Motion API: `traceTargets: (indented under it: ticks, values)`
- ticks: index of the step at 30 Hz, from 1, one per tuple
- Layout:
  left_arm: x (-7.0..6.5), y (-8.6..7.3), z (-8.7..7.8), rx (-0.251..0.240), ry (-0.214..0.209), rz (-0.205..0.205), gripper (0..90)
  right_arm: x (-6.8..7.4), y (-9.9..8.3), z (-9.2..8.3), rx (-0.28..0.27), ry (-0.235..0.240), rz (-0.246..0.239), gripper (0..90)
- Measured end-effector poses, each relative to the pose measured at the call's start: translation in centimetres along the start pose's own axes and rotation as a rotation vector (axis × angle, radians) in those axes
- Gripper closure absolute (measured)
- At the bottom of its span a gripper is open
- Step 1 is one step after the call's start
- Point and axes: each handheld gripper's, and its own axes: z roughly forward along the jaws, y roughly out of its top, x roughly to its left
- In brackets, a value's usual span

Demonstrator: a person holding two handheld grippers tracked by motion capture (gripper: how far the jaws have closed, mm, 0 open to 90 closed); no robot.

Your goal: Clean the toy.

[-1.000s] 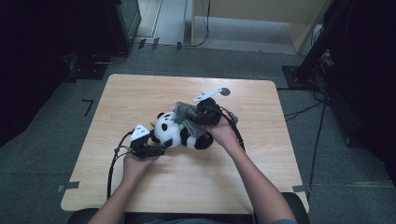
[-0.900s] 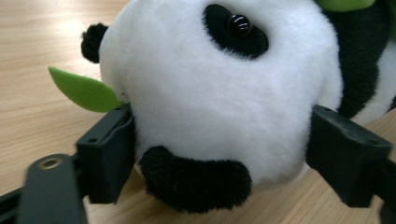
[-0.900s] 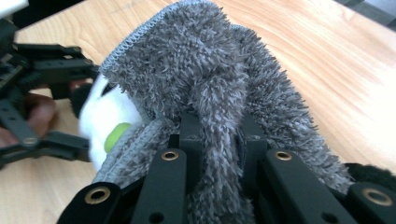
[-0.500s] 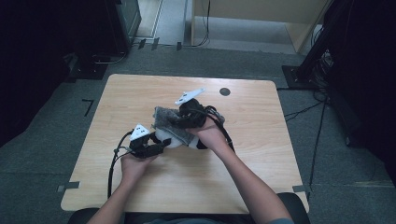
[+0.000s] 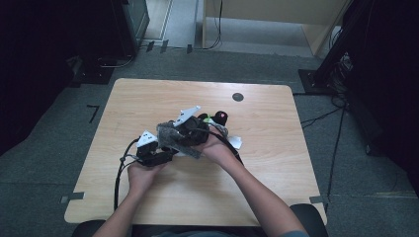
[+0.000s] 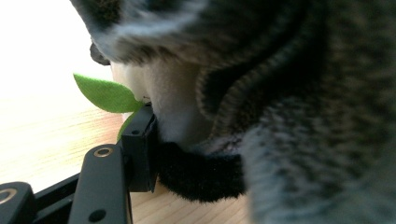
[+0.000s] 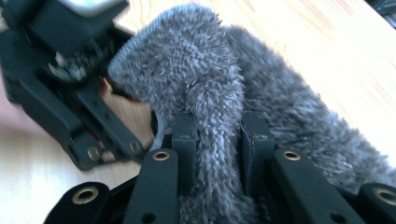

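The right gripper (image 7: 215, 154) pinches a fold of grey cloth (image 7: 201, 79), draping it leftward over the panda toy (image 6: 187, 116). The left gripper (image 5: 157, 154), whose jaws have just been closing, clamps the toy's black limb directly beneath that cloth.

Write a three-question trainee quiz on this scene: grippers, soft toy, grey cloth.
1. True or false: the right gripper has its jaws shut on the grey fluffy cloth.
2. What is the left gripper pressing against?
A. the black limb of the panda toy
B. a metal spoon
C. a table leg
3. Fill in: in the left gripper view, a ______ felt leaf sticks out beside the toy.

Key:
1. True. A fold of the cloth is pinched between the two jaws.
2. A. The jaw that shows lies against the black plush under the white fur; the other is hidden by the toy.
3. green
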Motion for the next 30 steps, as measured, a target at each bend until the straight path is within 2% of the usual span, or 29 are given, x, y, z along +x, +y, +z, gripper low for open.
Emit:
traceTargets:
  ticks: [4,8,10,11,12,13,15,22,25,30]
  values:
    - [0.1,0.0,0.0,0.000,-0.001,-0.007,38.6,-0.7,-0.7,-1.0,-0.003,-0.011,0.013,74.7]
    - [0.3,0.0,0.0,0.000,-0.008,-0.022,39.0,-1.6,-1.5,-2.4,0.001,-0.057,0.009,75.7]
    - [0.3,0.0,0.0,-0.001,-0.010,-0.024,39.0,-2.3,-2.0,-3.3,-0.002,-0.105,0.017,75.8]
    - [0.3,0.0,0.0,-0.001,-0.010,-0.023,39.0,-2.7,-2.3,-3.8,-0.007,-0.125,0.027,75.9]
    - [0.3,0.0,0.0,0.000,-0.010,-0.020,39.0,-3.5,-2.9,-4.5,-0.016,-0.137,0.066,76.0]
    - [0.3,0.0,0.0,0.001,-0.010,-0.018,39.0,-3.5,-2.9,-4.5,-0.016,-0.137,0.066,76.0]
    - [0.3,0.0,0.0,0.004,-0.011,-0.013,38.9,-4.3,-3.7,-5.2,-0.029,-0.134,0.109,75.9]
    - [0.2,0.0,0.1,0.005,-0.002,0.000,38.6,-6.0,-4.6,-6.3,-0.062,-0.162,0.197,75.9]
    - [0.2,-0.2,0.1,-0.002,-0.005,0.006,38.2,-5.7,-4.2,-6.4,-0.087,-0.142,0.207,75.9]
    - [0.1,-0.1,0.1,-0.004,-0.004,0.002,37.7,-4.5,-2.7,-6.2,-0.125,-0.113,0.186,75.8]
